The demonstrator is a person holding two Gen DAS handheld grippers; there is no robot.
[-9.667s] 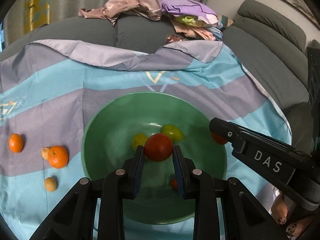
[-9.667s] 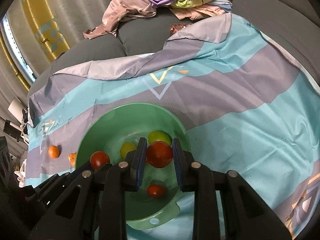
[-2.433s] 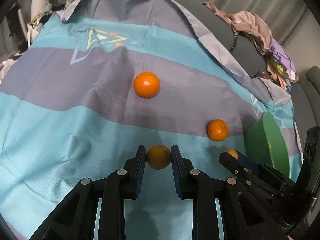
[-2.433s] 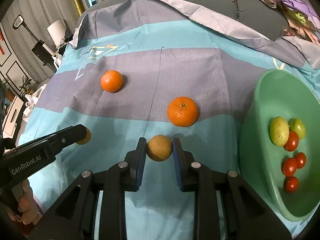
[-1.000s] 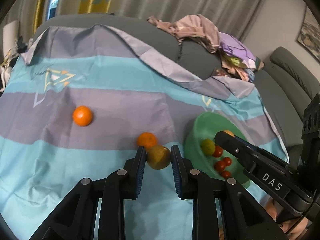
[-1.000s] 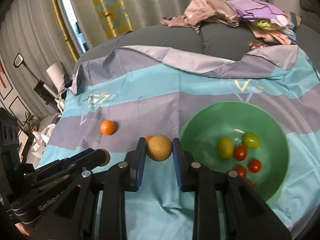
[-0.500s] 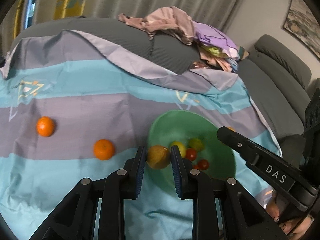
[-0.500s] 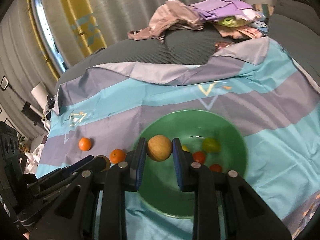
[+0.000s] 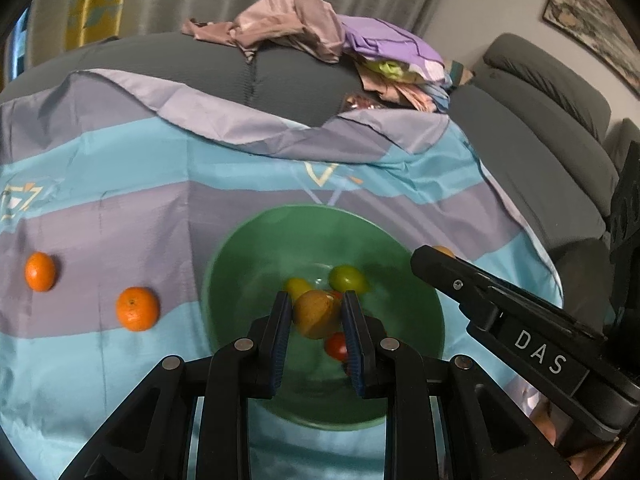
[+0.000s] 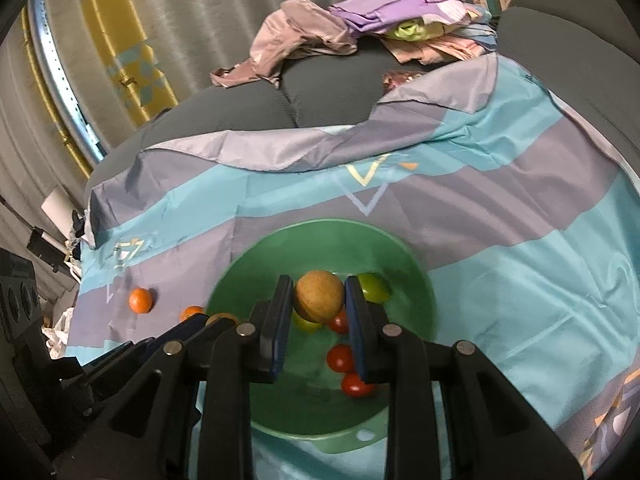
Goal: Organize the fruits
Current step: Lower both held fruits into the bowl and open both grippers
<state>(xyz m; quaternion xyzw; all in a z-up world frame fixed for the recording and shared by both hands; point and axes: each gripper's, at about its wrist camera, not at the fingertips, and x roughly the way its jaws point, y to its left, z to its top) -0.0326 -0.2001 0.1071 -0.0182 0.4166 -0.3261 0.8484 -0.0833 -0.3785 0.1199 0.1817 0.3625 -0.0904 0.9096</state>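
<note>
While each pair of tongs is clamped on a brown round fruit above the green bowl, a clash is the main risk: the left tongs and right tongs are crowded over one opening, so one fruit could be knocked loose. If dropped from height, the other fruit could bruise the tomatoes or bounce onto the sheet. Two oranges are left near the sheet's left edge. Piled clothes lie well beyond.
</note>
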